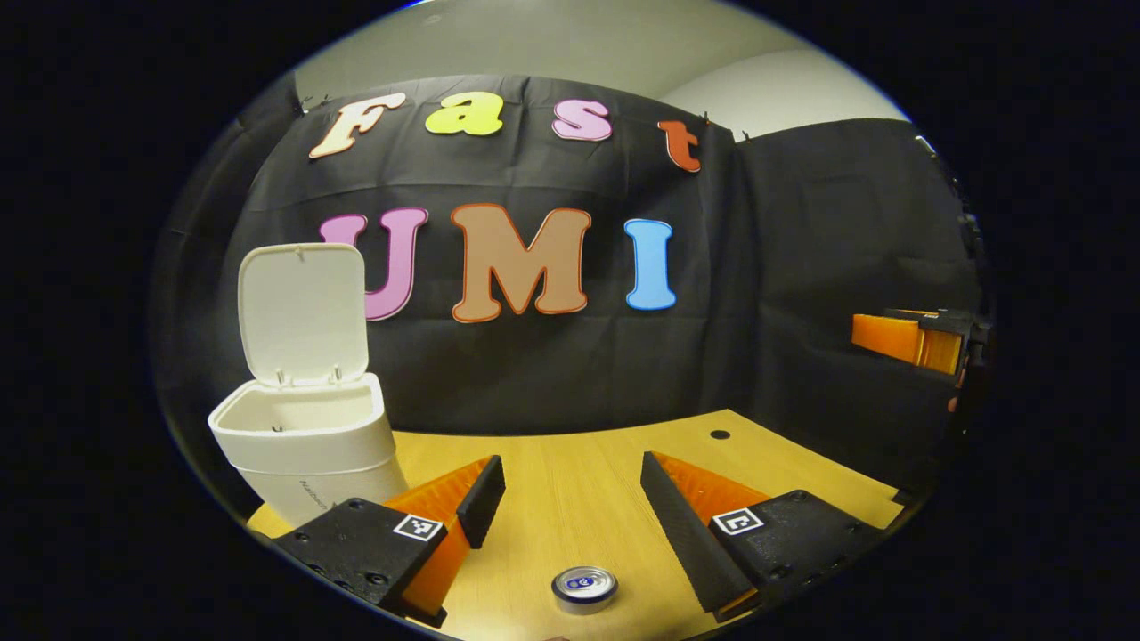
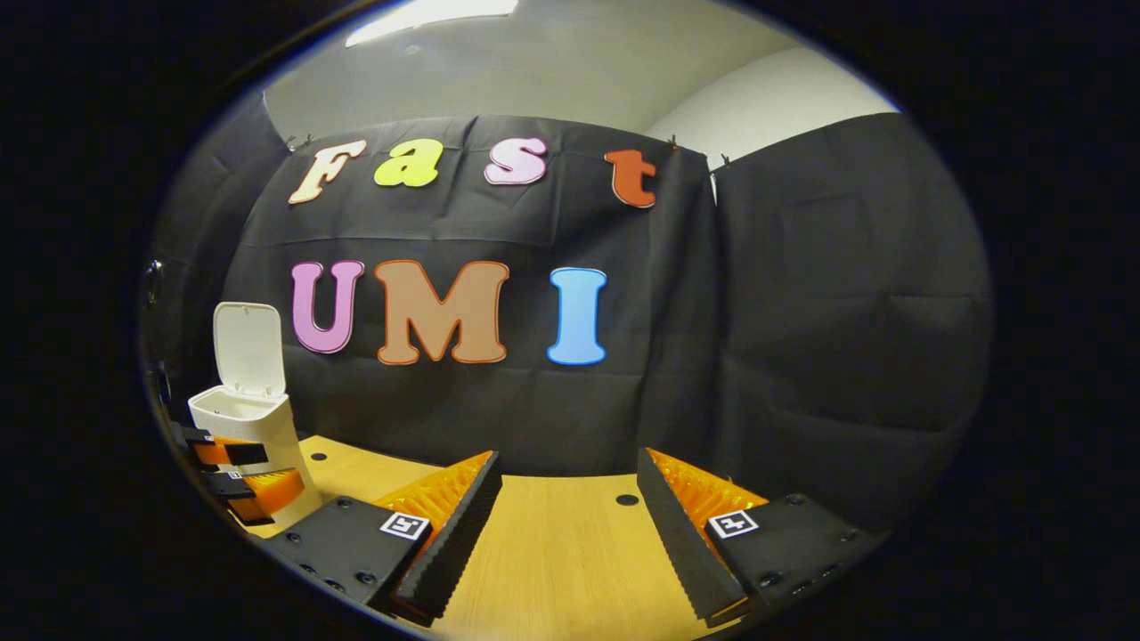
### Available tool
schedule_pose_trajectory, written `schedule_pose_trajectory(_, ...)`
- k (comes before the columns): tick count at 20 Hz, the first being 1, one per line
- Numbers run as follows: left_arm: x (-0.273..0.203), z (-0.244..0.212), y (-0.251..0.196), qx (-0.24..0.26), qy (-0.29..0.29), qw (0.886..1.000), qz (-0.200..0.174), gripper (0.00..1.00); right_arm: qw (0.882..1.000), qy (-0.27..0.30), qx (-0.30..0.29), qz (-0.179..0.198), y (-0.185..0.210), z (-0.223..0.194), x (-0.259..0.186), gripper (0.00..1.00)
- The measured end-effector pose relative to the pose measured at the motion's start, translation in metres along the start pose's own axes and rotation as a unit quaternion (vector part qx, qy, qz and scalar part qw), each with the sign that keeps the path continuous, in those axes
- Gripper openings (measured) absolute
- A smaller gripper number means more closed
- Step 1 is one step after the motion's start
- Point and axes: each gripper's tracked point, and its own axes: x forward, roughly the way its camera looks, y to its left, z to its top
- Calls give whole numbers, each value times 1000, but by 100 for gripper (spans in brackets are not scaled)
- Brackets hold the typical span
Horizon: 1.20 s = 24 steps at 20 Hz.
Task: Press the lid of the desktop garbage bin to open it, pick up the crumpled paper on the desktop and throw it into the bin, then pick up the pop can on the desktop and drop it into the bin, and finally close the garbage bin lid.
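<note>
Bin (image 1: 307, 436) is seen at the left end of the bench (image 1: 570, 481), close to the back edge where the black cloth wall (image 1: 802, 267) hangs. Its lid (image 1: 303, 312) is raised upright on the rear hinge, and the mouth is left open; the inside cannot be made out. In the right gripper view the same bin (image 2: 254, 427) is placed far to the left, lid (image 2: 249, 347) likewise up.

Left tongs (image 1: 570, 499) are held spread wide apart over the bench, nothing between the fingers. Can (image 1: 584, 588) is found standing upright on the bench near the front edge, just below the gap of these tongs and touched by neither finger; only its silver top with the pull tab is shown clearly. The bin is set just beyond the left finger.

Right tongs (image 2: 565, 507) are also held open, bare wood between the fingers. A small dark hole (image 2: 627, 499) in the bench is noted between them, nearer the back edge. In the left gripper view the right tongs (image 1: 917, 343) are seen at the far right, raised above the bench against the cloth. In the right gripper view the left tongs (image 2: 236, 481) are seen in front of the bin's lower body, fingers apart.
</note>
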Motion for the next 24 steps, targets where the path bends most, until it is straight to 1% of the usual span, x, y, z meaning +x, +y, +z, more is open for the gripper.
schedule_pose_trajectory(4, 10, -39, -6, -11, 44, 999, -1, 94, 1000, 17, 2, -24, -22, -11, -14, 98)
schedule_pose_trajectory(6, 14, -60, -6, -12, 66, 998, 5, 94, 999, 24, 0, -34, -31, -15, -21, 98)
schedule_pose_trajectory(11, 19, -114, -5, 7, 116, 993, 16, 94, 998, 44, 0, -50, -43, -25, -28, 98)
schedule_pose_trajectory(15, 19, -157, -4, 10, 161, 987, 20, 95, 997, 60, -2, -52, -44, -37, -34, 98)
schedule_pose_trajectory(21, 22, -202, -7, 22, 204, 979, 16, 95, 996, 71, -18, -50, -40, -43, -39, 98)
schedule_pose_trajectory(24, 22, -223, -7, 21, 237, 971, 12, 95, 996, 75, -24, -49, -39, -44, -40, 98)
